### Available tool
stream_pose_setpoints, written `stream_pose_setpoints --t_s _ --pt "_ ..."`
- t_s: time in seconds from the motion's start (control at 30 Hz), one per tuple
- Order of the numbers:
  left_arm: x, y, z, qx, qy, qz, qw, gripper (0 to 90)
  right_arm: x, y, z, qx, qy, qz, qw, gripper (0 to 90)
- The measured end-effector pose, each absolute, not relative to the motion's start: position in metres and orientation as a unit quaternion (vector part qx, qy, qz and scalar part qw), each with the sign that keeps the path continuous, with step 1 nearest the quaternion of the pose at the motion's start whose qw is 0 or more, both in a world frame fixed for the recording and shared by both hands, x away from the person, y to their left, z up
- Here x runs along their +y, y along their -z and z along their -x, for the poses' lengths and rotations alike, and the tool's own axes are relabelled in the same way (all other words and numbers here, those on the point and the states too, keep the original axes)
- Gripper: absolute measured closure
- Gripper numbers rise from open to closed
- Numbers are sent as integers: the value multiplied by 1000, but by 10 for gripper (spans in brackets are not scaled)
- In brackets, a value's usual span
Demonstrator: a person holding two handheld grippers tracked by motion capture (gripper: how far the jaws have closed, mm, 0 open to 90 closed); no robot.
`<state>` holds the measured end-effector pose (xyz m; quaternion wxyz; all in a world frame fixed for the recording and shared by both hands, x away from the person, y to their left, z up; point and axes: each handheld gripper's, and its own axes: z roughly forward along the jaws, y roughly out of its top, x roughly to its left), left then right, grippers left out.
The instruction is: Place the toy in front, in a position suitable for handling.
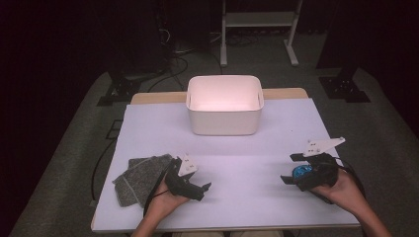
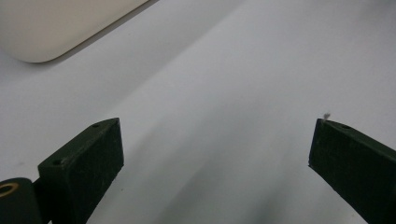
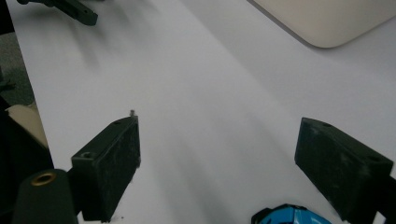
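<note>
Grey knitted cloth [image 1: 140,178] lies crumpled at the near left corner of the table [image 1: 247,163], just beside the left gripper [image 1: 205,187], whose body overlaps the cloth's right edge in the high view. That gripper is held low over the white sheet, pointing right toward the middle, and in the left gripper view its two black jaws stand wide apart with bare sheet between them.

At the near right the right gripper [image 1: 291,168] is held in the person's hand [image 1: 346,192], pointing left, a grey three-cornered plate on top of it. Its jaws too are spread wide and grip nothing. A blue part [image 3: 289,215] shows low between them in the right gripper view; it seems to belong to the gripper itself, though the view is too close to be sure.

Nothing lies between the two grippers. No writing can be read anywhere.

Farther back, near the middle of the far edge, stands a white tub [image 1: 225,104], open at the top, well apart from the cloth. A strip of wooden tabletop shows behind it. Beyond lie grey carpet, black cables and stands, and the white legs of a frame [image 1: 258,29] in a dark room.
</note>
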<state>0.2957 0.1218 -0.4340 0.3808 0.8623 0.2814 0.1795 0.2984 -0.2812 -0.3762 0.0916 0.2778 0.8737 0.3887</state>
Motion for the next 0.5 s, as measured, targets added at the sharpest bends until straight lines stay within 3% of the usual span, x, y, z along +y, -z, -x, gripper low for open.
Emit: stream_pose_setpoints --t_s 0.5 --pt "119 437 -297 282 -175 -865 377 26 -321 388 -296 871 -363 -319 82 133"
